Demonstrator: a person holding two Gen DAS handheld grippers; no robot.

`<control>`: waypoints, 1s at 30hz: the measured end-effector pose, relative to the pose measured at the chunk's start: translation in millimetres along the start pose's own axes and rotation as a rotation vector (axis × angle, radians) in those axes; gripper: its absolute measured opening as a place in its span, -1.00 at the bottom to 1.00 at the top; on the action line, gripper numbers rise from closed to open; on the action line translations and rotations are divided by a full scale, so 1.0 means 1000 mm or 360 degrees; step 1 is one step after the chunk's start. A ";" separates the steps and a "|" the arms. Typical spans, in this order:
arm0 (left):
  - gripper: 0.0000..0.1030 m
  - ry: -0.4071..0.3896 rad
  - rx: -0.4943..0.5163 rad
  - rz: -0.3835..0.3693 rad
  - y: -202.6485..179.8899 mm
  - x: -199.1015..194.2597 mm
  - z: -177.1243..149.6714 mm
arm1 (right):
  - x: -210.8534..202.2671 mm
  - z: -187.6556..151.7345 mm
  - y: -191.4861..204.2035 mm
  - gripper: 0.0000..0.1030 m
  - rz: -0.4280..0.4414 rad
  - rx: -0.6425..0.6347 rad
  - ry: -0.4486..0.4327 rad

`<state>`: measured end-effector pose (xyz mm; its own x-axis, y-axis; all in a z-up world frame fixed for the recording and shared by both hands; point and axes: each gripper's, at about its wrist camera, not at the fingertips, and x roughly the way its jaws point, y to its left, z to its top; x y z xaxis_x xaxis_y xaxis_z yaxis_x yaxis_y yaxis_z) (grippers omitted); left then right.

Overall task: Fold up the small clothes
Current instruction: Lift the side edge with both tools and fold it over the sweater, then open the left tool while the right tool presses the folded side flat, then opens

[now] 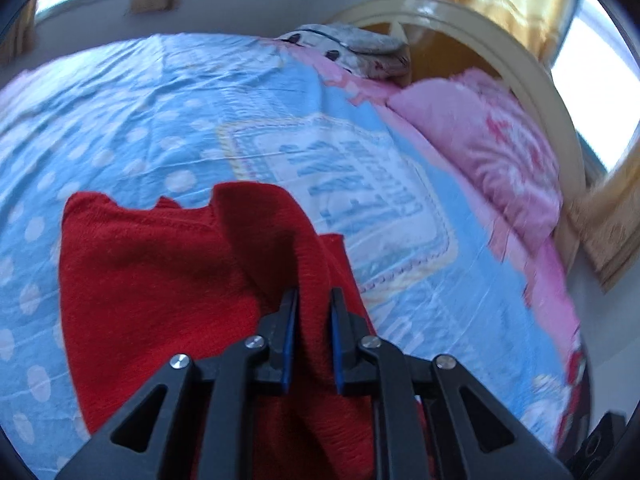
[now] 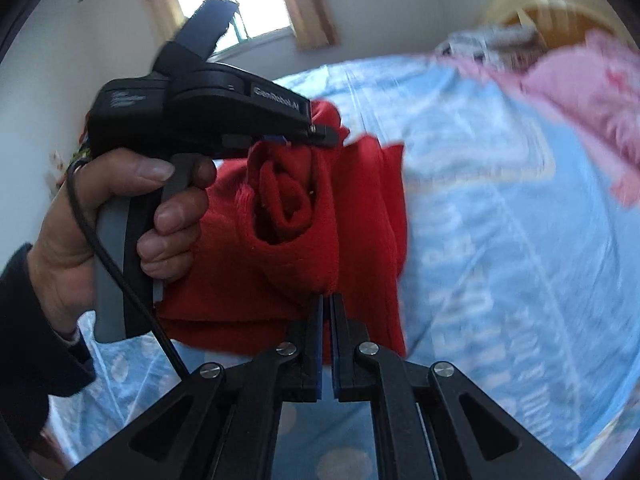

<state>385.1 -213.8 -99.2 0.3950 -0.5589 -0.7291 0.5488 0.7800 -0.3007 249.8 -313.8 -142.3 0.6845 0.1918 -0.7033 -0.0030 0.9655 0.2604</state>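
A small red knitted garment (image 1: 160,264) lies partly on the blue bedsheet (image 1: 120,120), with one thick fold lifted. My left gripper (image 1: 315,294) is shut on that fold, and the cloth fills the narrow gap between its blue pads. In the right wrist view the garment (image 2: 360,220) hangs bunched above the bed, its rolled opening facing the camera. My right gripper (image 2: 328,298) is shut on its lower edge. The left gripper (image 2: 320,134), held by a person's hand (image 2: 120,208), pinches the garment's upper edge there.
The bed carries a blue sheet with white dots and a printed panel (image 1: 360,184). A pink pillow (image 1: 500,160) and a grey bundle (image 1: 352,48) lie by the curved wooden headboard (image 1: 480,32). A window (image 2: 240,0) and white wall stand behind.
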 end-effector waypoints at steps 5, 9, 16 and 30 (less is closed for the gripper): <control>-0.26 -0.0065 0.0077 -0.0005 -0.011 -0.017 -0.007 | 0.000 -0.009 -0.016 -1.00 0.0020 0.0061 0.0053; 0.12 -0.0186 0.0125 0.0082 -0.006 -0.049 -0.027 | -0.011 -0.009 -0.026 -1.00 0.0043 0.0102 -0.0026; 0.48 -0.0372 0.0196 0.0417 0.024 -0.091 -0.092 | -0.038 0.017 -0.031 0.11 0.0161 0.0223 -0.0283; 0.74 -0.0344 0.0081 0.0269 0.036 -0.078 -0.119 | -0.011 0.018 -0.009 -0.89 -0.0060 0.0002 -0.0046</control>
<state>286.9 -108.6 -126.6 0.6291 -0.4732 -0.6167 0.4959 0.8552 -0.1504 255.7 -327.8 -125.2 0.7048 0.1498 -0.6934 0.0244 0.9718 0.2347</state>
